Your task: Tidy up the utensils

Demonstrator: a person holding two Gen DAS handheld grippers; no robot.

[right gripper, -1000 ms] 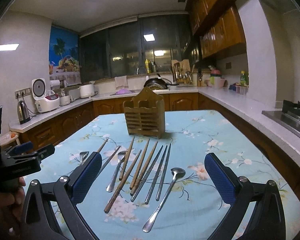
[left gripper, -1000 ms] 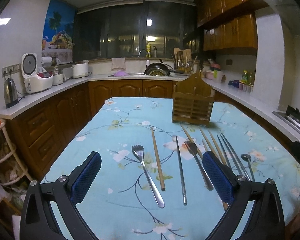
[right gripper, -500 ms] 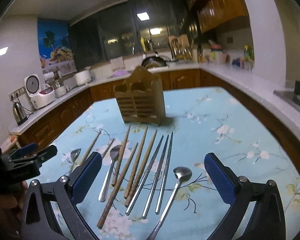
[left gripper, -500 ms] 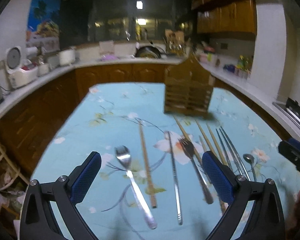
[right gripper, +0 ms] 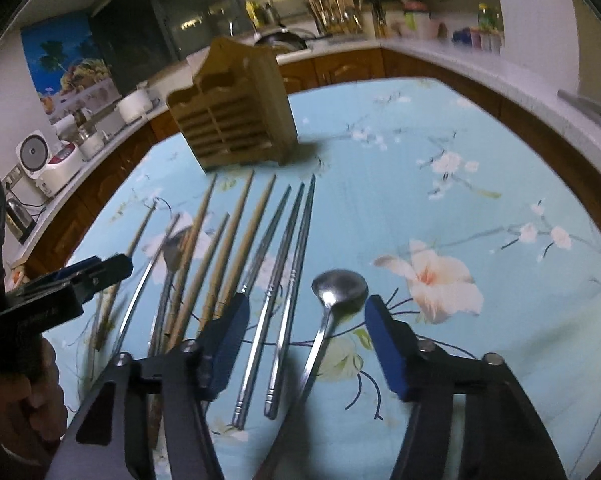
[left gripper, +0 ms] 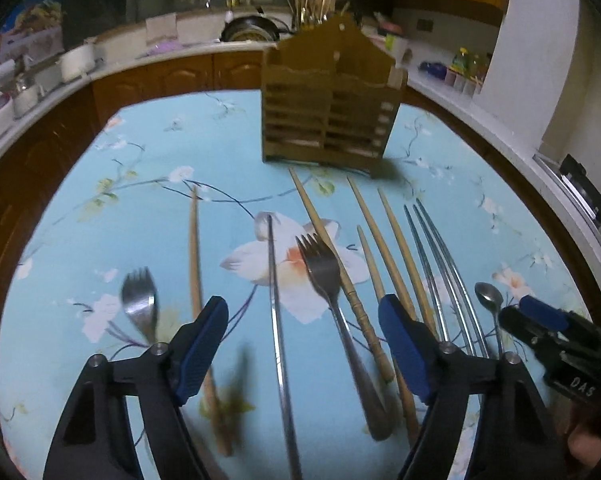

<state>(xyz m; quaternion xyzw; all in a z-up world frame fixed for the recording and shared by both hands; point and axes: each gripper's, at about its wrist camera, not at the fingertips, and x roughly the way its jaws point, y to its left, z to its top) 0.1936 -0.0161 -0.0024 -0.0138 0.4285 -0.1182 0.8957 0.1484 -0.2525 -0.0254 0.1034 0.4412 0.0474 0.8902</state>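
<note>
Here, from the left wrist, the fork (left gripper: 332, 300) lies tines toward twelve o'clock on the floral tablecloth (left gripper: 160, 152), kitchen counters around; it sits between the left gripper (left gripper: 303, 344)'s still-parted, just-narrowing jaws. From the right wrist, the spoon (right gripper: 332, 308) points bowl to twelve inside the right gripper (right gripper: 306, 330)'s likewise closing, untouching jaws.

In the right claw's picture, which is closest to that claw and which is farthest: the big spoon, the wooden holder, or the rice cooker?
1. Spoon, lying between the right claw's fingers.
2. Wooden holder, standing farther back on the table.
3. Rice cooker, far left on the counter.
</note>
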